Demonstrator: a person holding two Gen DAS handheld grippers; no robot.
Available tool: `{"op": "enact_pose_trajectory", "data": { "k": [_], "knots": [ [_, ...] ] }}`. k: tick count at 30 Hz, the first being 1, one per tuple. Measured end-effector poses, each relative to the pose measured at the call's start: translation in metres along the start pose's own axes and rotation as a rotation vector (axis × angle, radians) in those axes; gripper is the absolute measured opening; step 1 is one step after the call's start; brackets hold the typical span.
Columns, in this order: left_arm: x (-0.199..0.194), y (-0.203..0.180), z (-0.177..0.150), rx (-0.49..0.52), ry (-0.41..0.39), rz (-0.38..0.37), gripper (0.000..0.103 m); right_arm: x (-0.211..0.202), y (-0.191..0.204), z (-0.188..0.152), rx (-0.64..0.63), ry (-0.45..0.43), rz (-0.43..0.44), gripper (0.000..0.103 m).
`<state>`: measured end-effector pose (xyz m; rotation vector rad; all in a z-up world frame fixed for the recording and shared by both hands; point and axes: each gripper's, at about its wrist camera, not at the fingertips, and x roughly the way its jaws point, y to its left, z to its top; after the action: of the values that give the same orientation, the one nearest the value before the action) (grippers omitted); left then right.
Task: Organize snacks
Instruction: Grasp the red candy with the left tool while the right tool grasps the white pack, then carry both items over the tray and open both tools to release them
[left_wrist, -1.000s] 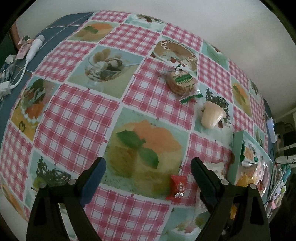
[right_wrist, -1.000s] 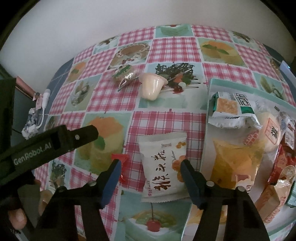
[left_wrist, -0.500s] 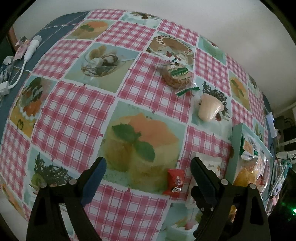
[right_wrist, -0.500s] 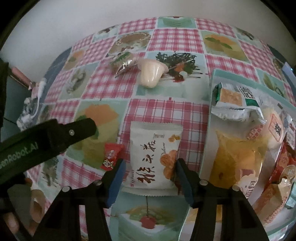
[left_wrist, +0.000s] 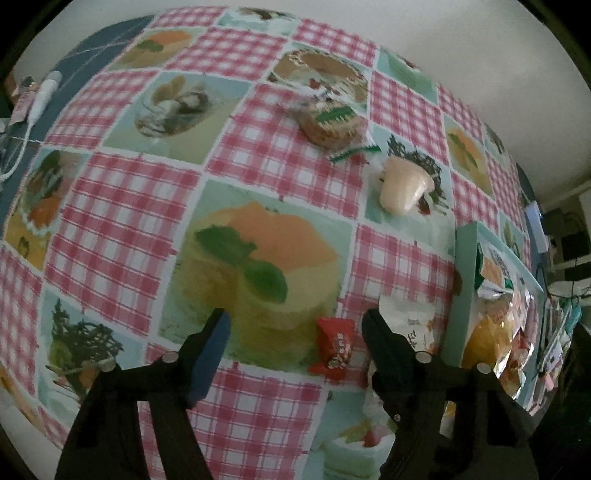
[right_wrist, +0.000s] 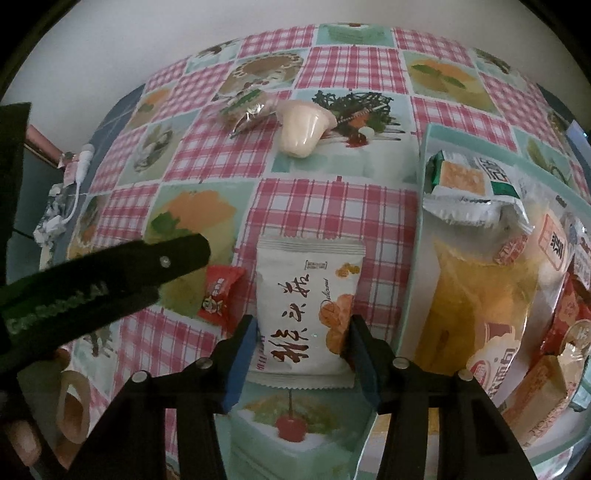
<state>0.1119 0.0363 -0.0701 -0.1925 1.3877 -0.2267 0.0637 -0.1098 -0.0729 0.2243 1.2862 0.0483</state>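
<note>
A white snack packet (right_wrist: 308, 302) lies flat on the checked tablecloth. My right gripper (right_wrist: 301, 328) is open, its jaws on either side of the packet's lower half. A small red candy (right_wrist: 221, 291) lies just left of it and shows in the left wrist view (left_wrist: 334, 345). My left gripper (left_wrist: 295, 325) is open and empty, with the red candy between its jaws near the right one. A cream jelly cup (right_wrist: 303, 127) lies on its side farther back, beside a clear-wrapped cookie (right_wrist: 247, 109). A pale green tray (right_wrist: 417, 236) at the right holds several snack packs.
The left gripper's finger (right_wrist: 110, 280) crosses the left of the right wrist view. A white cable and crumpled wrappers (right_wrist: 66, 195) lie at the table's far left edge. A white wall stands behind the table. The tray (left_wrist: 456, 295) stands at the right in the left wrist view.
My right gripper has moved forward and lower, so its jaws now flank the white packet. My left gripper has moved closer to the red candy.
</note>
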Motion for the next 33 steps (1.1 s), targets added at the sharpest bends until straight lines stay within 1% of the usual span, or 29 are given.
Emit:
{"op": "enact_pose_trajectory", "data": {
  "k": [1, 4, 6, 7, 8, 10, 12, 14, 16, 19, 21, 25, 28, 33],
  "knots": [
    [0.001, -0.002, -0.001, 0.010, 0.007, -0.004, 0.073, 0.000, 0.000, 0.000, 0.000, 0.001, 0.001, 0.053],
    [0.005, -0.011, -0.003, 0.047, 0.023, -0.009, 0.060, -0.001, -0.003, -0.002, 0.002, 0.003, 0.005, 0.053],
    [0.009, -0.016, -0.005, 0.070, 0.044, -0.008, 0.059, -0.001, -0.003, -0.001, 0.005, 0.004, 0.008, 0.054],
    [0.012, -0.018, -0.006, 0.077, 0.053, -0.010, 0.057, 0.000, -0.003, 0.000, 0.006, 0.005, 0.008, 0.054],
    [0.014, -0.020, -0.007, 0.087, 0.064, -0.014, 0.052, 0.000, -0.003, -0.001, 0.008, 0.006, 0.009, 0.054],
    [0.017, -0.025, -0.008, 0.108, 0.076, -0.013, 0.048, 0.001, -0.002, 0.000, 0.009, 0.007, 0.008, 0.054],
    [0.017, -0.028, -0.010, 0.128, 0.077, -0.007, 0.042, 0.001, -0.002, 0.000, 0.009, 0.008, 0.008, 0.054],
    [0.016, -0.029, -0.011, 0.141, 0.078, -0.006, 0.030, 0.001, -0.003, 0.000, 0.009, 0.008, 0.008, 0.054],
    [0.018, -0.030, -0.012, 0.145, 0.082, -0.007, 0.027, 0.000, -0.003, -0.001, 0.010, 0.008, 0.009, 0.054],
    [0.020, -0.032, -0.013, 0.154, 0.081, -0.004, 0.020, 0.000, -0.003, -0.001, 0.010, 0.009, 0.008, 0.054],
    [0.021, -0.032, -0.012, 0.147, 0.074, -0.003, 0.020, 0.001, -0.003, -0.001, 0.009, 0.009, 0.007, 0.054],
    [0.019, -0.027, -0.010, 0.143, 0.058, 0.021, 0.019, 0.001, -0.003, 0.000, 0.010, 0.010, 0.006, 0.054],
    [0.015, -0.022, -0.007, 0.123, 0.045, 0.009, 0.019, -0.001, -0.003, 0.000, 0.015, 0.006, 0.006, 0.053],
    [-0.003, -0.017, 0.000, 0.098, -0.012, -0.018, 0.019, -0.013, -0.007, 0.001, 0.036, -0.030, 0.011, 0.053]
  ]
}}
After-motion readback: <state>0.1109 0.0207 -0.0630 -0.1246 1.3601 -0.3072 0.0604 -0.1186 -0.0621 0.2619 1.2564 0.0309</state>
